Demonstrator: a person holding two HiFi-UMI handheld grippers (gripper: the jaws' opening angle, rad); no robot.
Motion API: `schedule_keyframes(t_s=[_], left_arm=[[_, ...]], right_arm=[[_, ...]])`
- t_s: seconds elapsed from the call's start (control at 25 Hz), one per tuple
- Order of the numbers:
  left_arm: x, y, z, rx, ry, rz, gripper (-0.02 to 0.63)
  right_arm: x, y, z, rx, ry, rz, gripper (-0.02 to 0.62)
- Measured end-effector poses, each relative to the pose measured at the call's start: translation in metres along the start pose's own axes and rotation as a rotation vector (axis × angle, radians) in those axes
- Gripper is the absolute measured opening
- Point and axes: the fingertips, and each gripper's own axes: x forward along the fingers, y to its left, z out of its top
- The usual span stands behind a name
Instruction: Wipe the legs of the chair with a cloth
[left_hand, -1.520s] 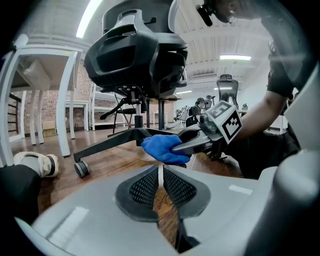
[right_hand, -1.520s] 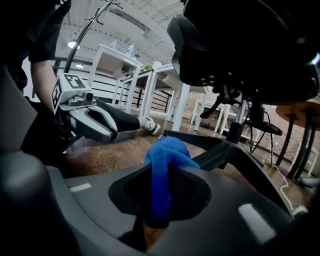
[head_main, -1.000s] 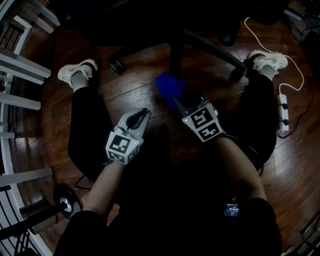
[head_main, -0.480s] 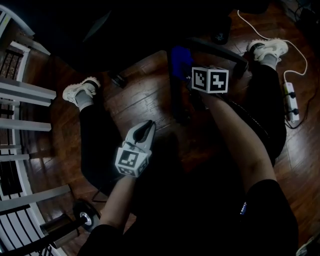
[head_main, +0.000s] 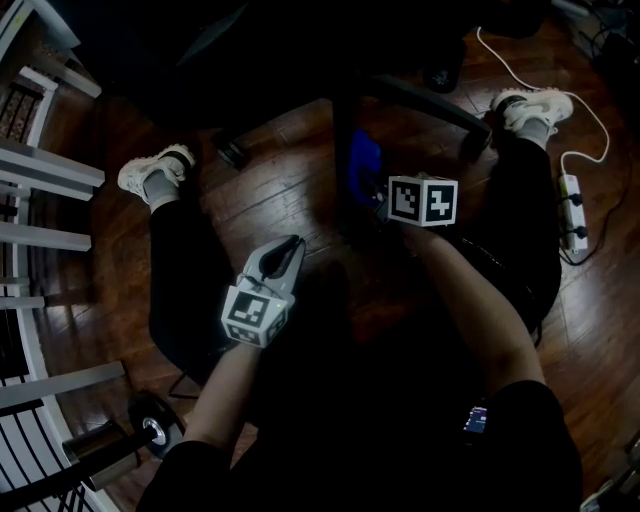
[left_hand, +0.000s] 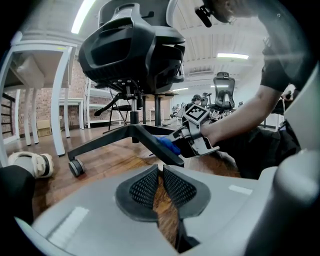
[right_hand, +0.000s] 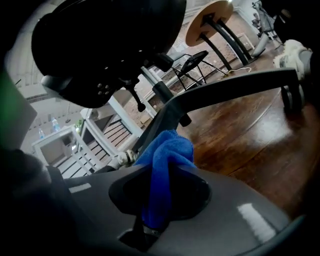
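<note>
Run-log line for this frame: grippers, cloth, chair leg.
left gripper: shut, empty | right gripper: shut on blue cloth | blue cloth: at chair leg | step: leg wipe under way

The cloth (right_hand: 167, 155) is blue, soft and fluffy. The floor (right_hand: 260, 135) is dark wood boards, glossy with reflections. The chair legs (right_hand: 225, 92) look smooth, black, slightly shiny. On the left gripper (left_hand: 161, 169) the pads (left_hand: 145, 189) are black with a rough grid texture.
</note>
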Motion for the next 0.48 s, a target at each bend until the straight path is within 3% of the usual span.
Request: schedule_keyframes(t_s=[0.48], left_arm=[[0.003,-0.005,-0.007,0.003,0.011,-0.003,0.031]], right_arm=[[-0.027,0.025,-0.036,-0.244,0.074,0.025,0.081]])
